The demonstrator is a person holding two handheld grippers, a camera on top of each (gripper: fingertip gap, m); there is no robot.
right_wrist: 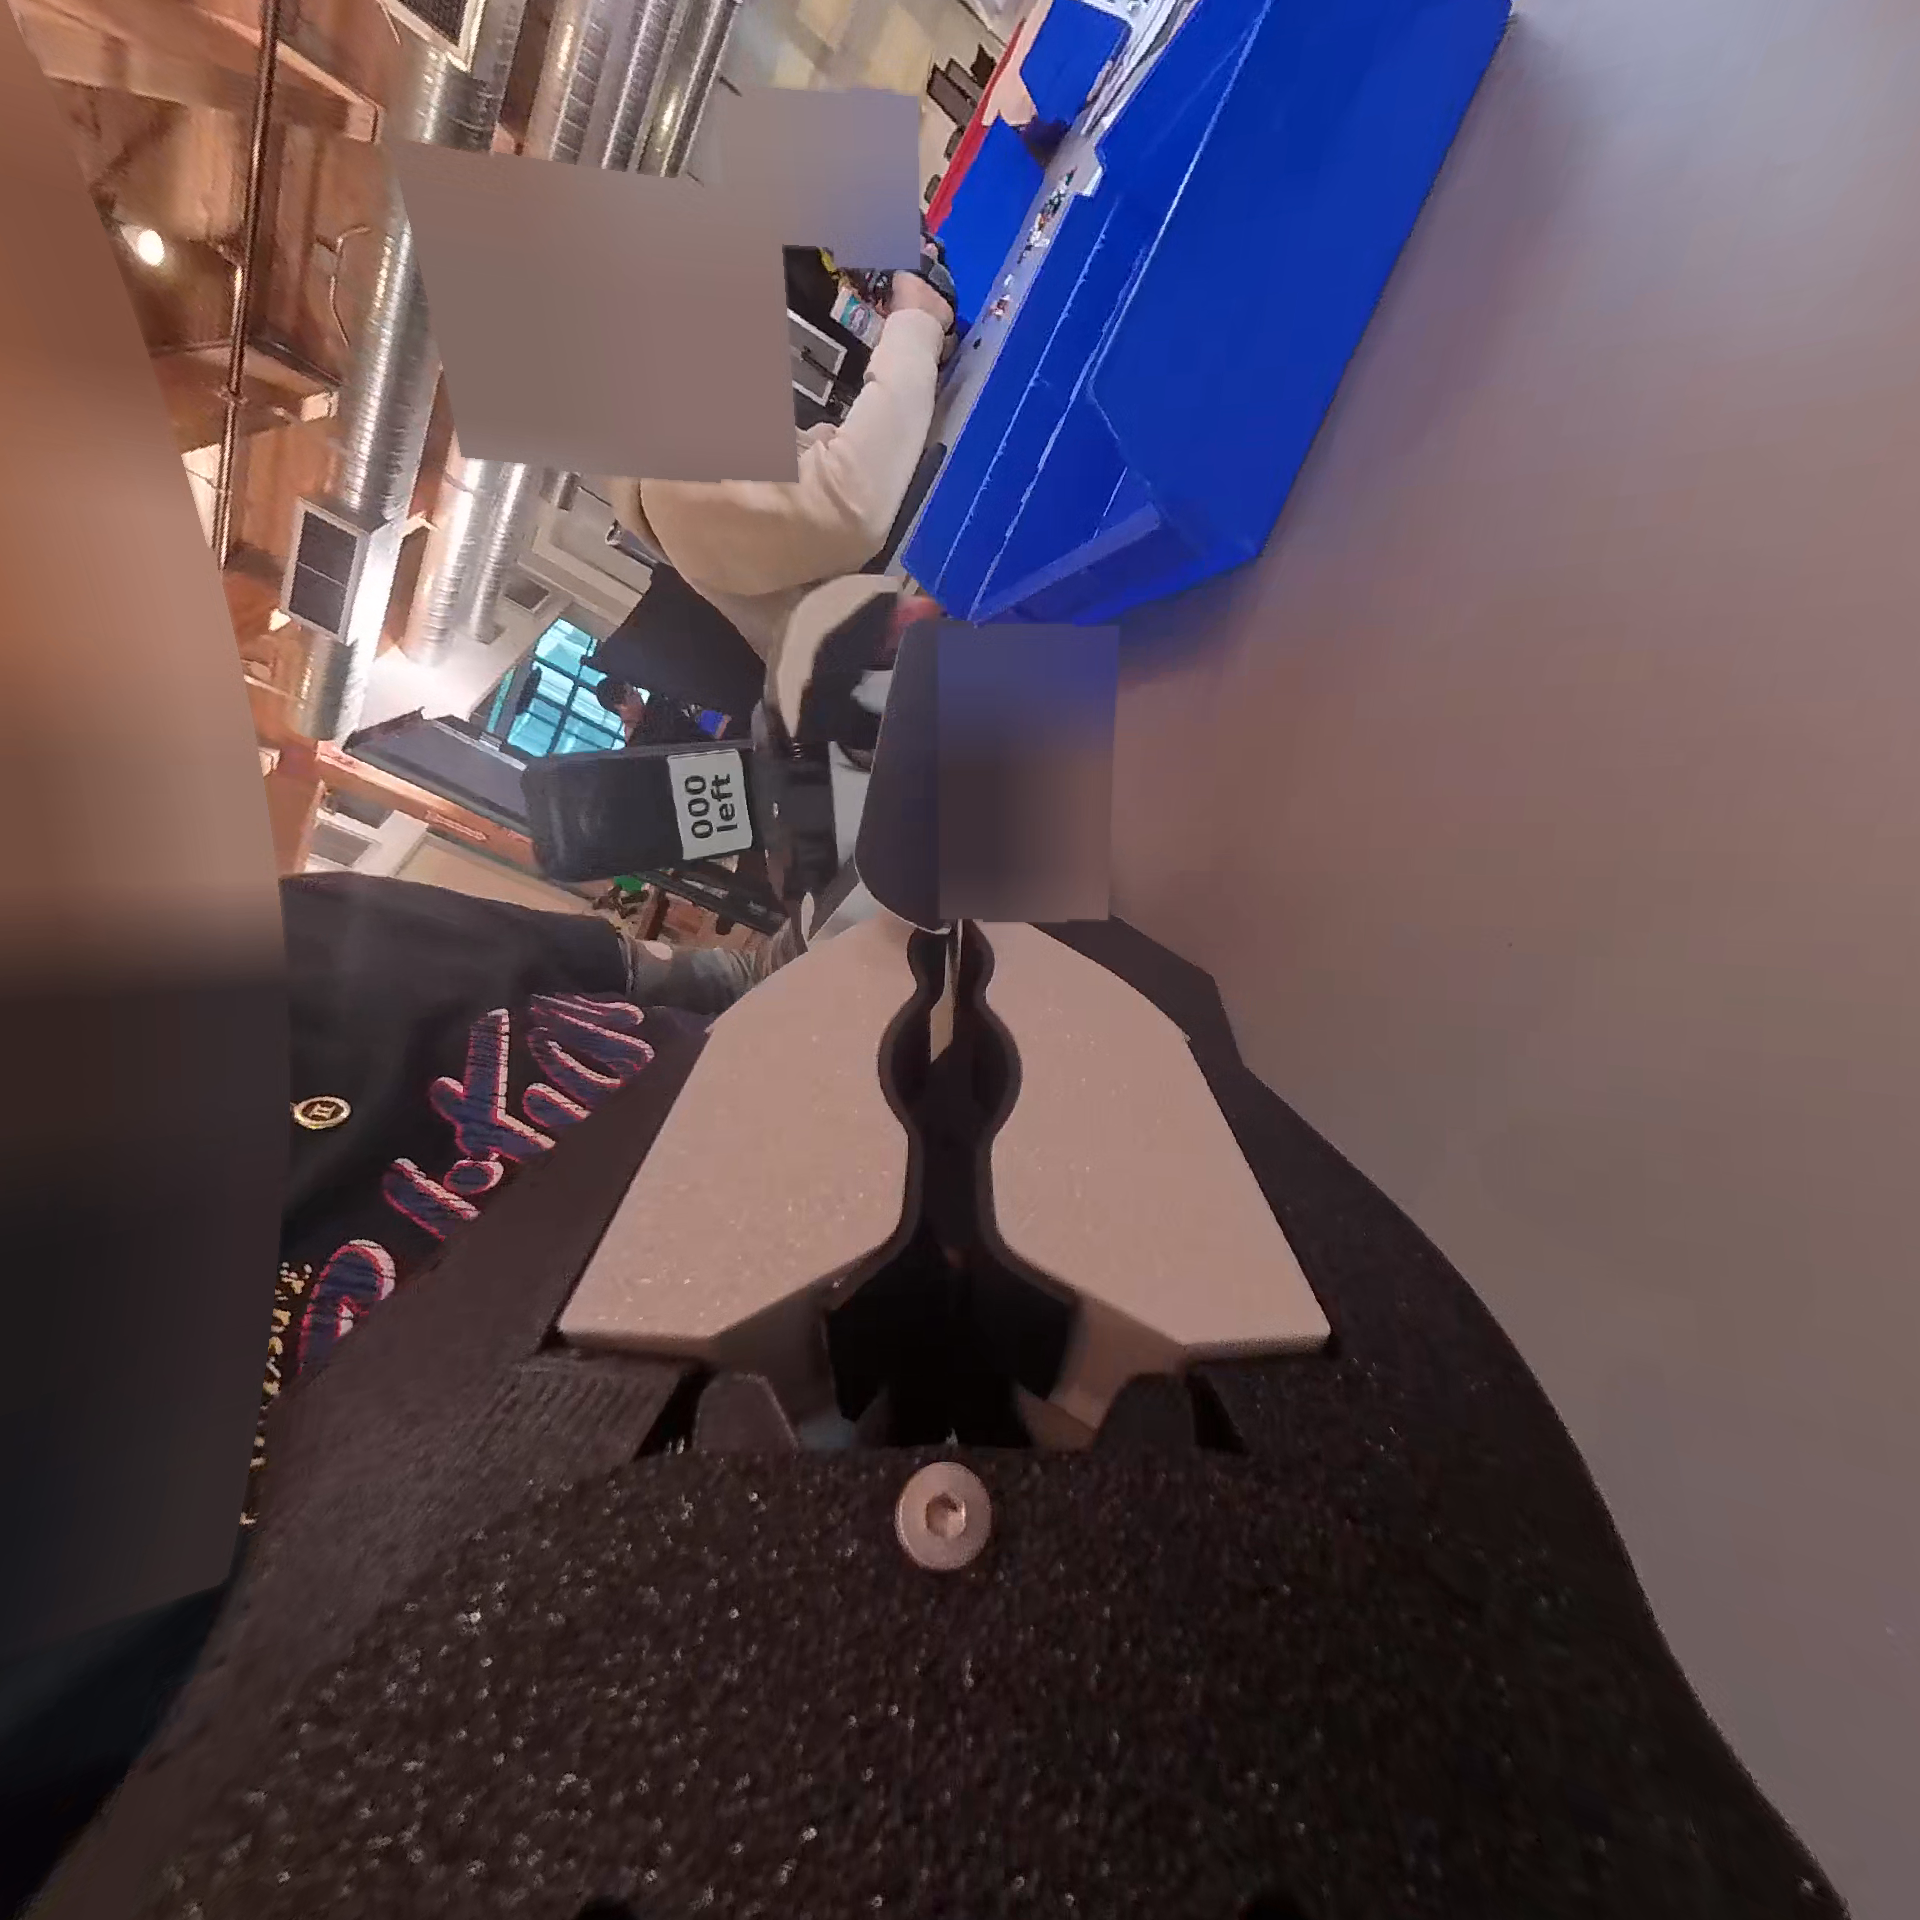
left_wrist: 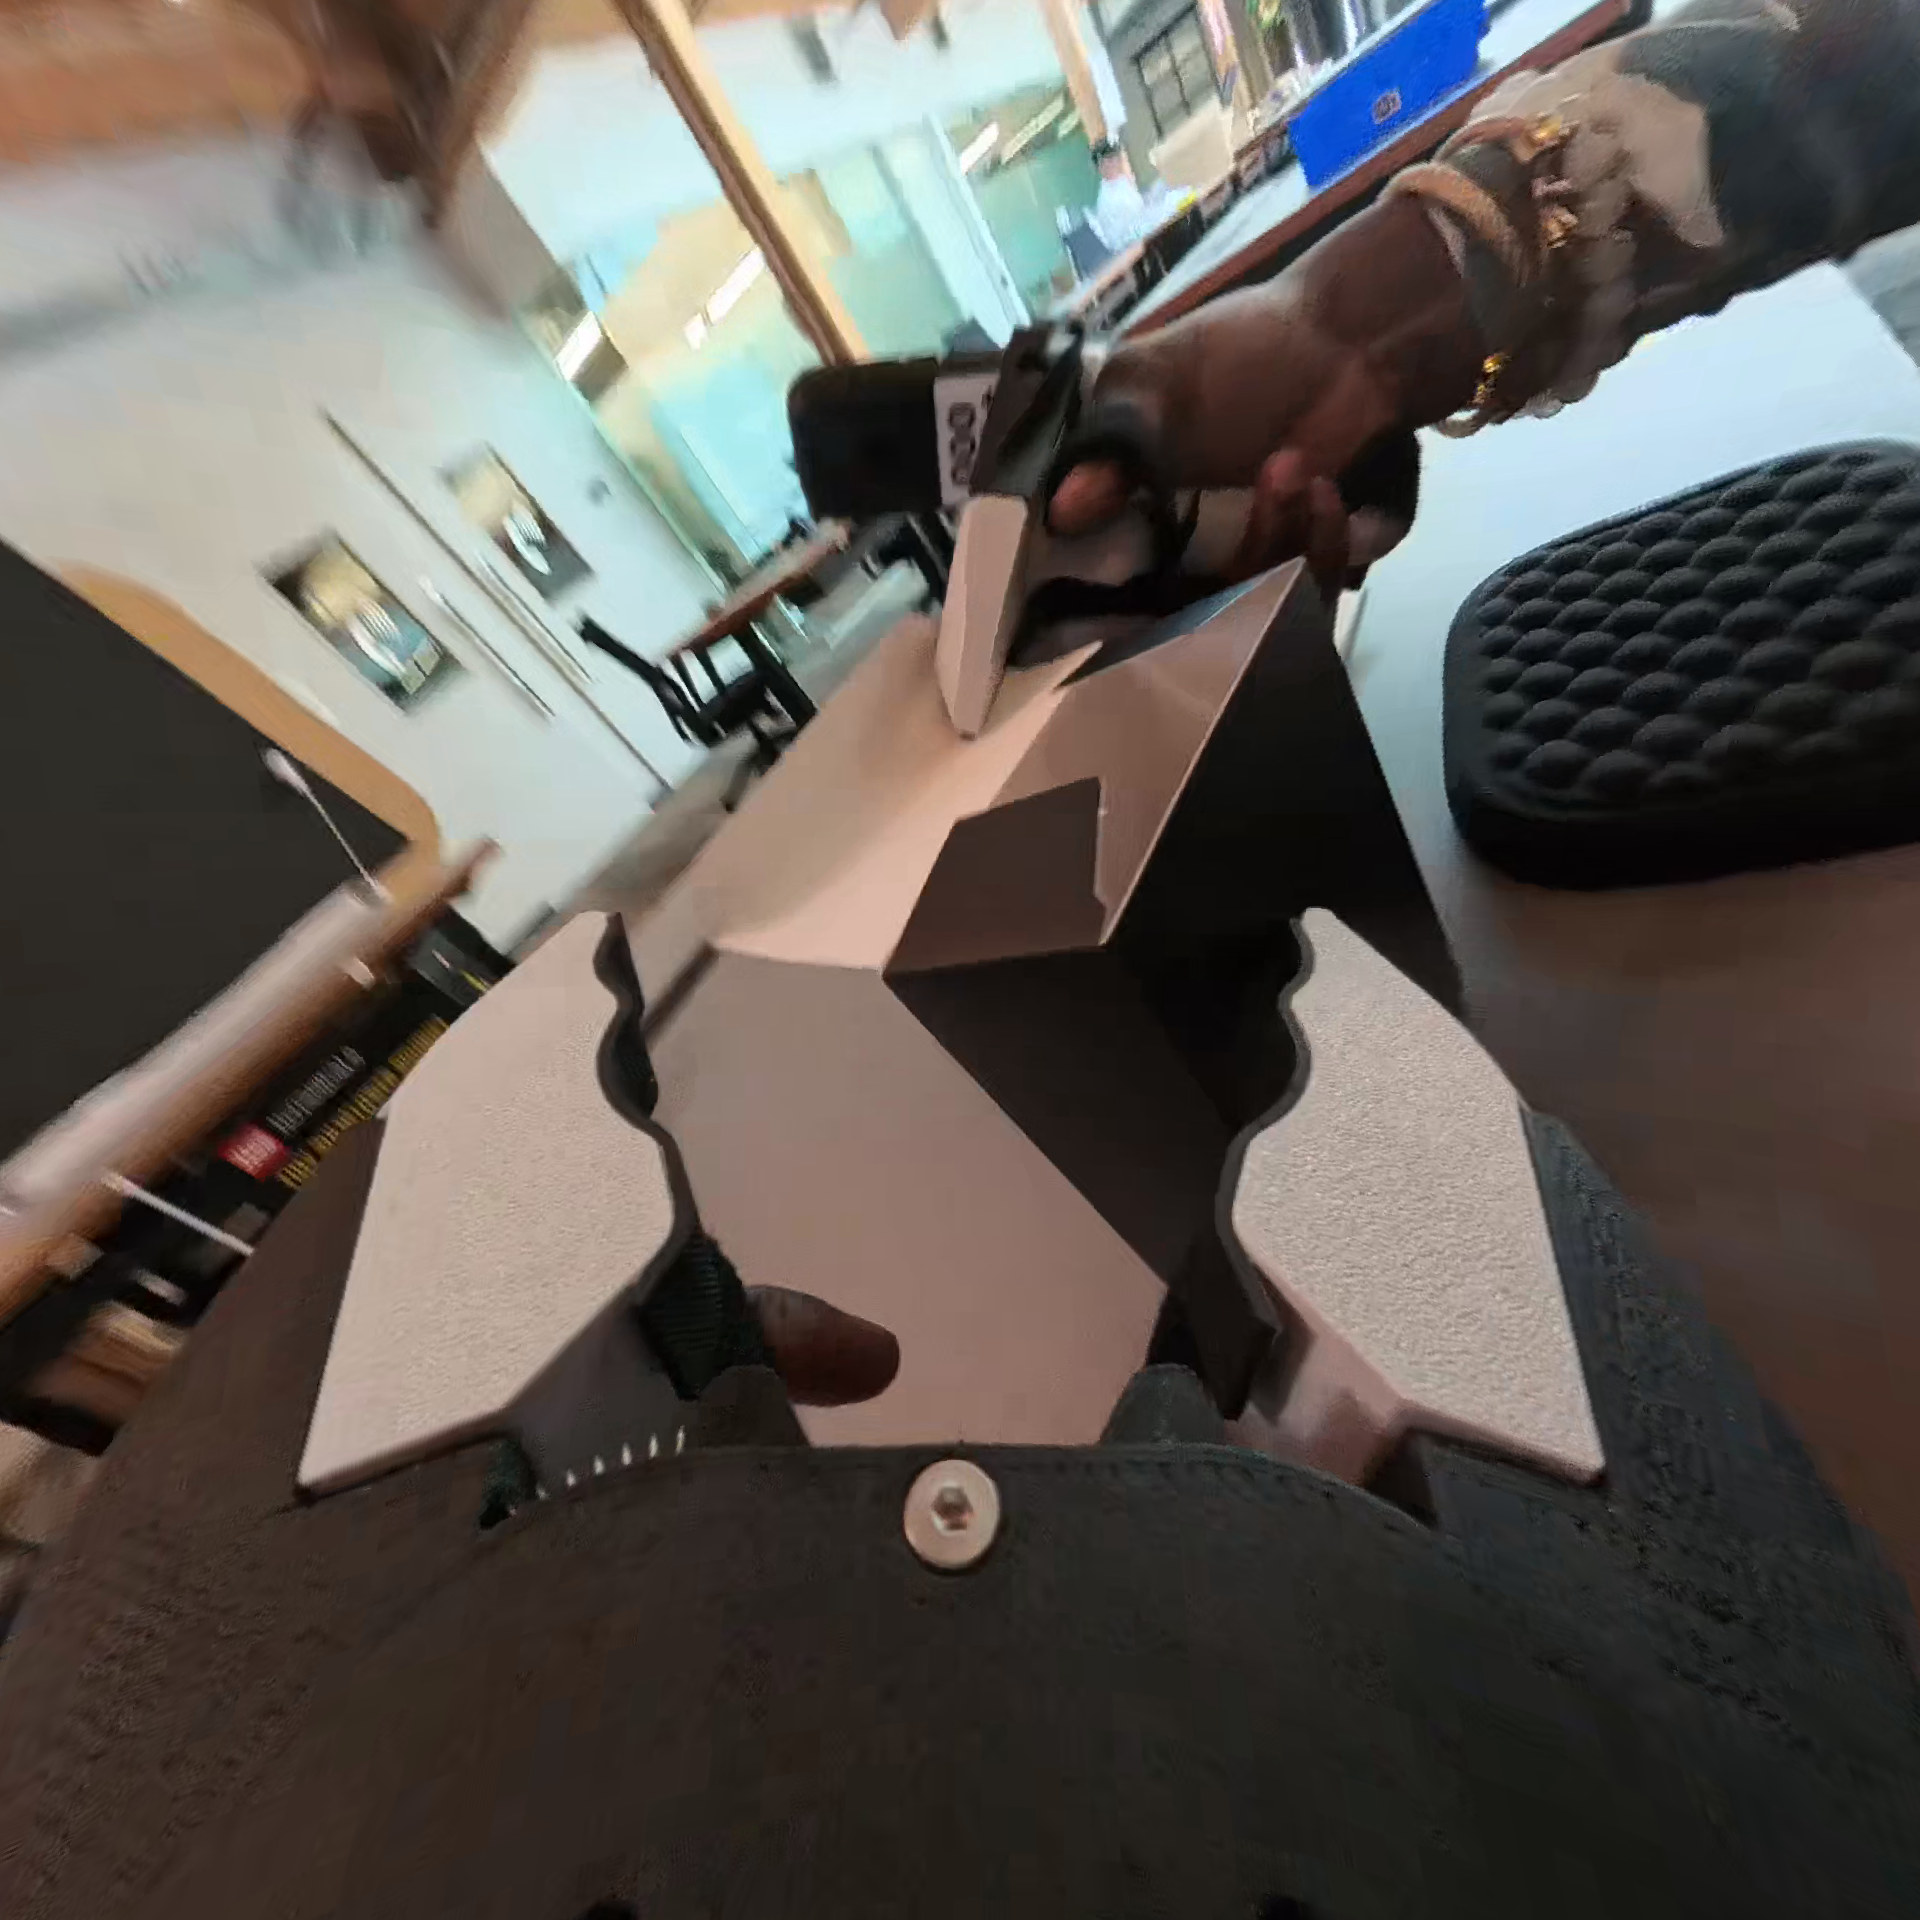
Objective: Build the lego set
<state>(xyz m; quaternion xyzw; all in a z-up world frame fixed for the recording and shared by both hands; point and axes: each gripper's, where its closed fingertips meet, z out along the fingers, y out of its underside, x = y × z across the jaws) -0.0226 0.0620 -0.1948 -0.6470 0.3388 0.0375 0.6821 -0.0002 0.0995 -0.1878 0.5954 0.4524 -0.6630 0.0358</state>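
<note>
Cardboard, not bricks, is what is in hand: the lego set's carton (left_wrist: 914,1143) is not yet opened out, dark outside and pale grey inside, with its end flaps sprung loose. It sits tilted above the grey counter (left_wrist: 1662,1039), just beside a black honeycomb pad (left_wrist: 1683,665). A blue bin (right_wrist: 1195,312) lies well apart, toward the counter's far edge.

The left claw (left_wrist: 956,935) is spread wide, with the carton's body filling the gap and both fingers seemingly pressed to its sides. The right claw (right_wrist: 951,940) is drawn narrow, nipping the thin edge of a flap (right_wrist: 951,997) at the carton's other end.

I judge the carton light and hollow. Its walls are stiff along the creases but will buckle if squeezed mid-panel, and the smooth board may slide in a loose grip. The body is best held near a corner or fold, where the board is strongest. The flap should be taken close to its hinge line, since a pull at the free edge may tear or bend it. Loose contents, unseen here, could shift or spill as it tips.
</note>
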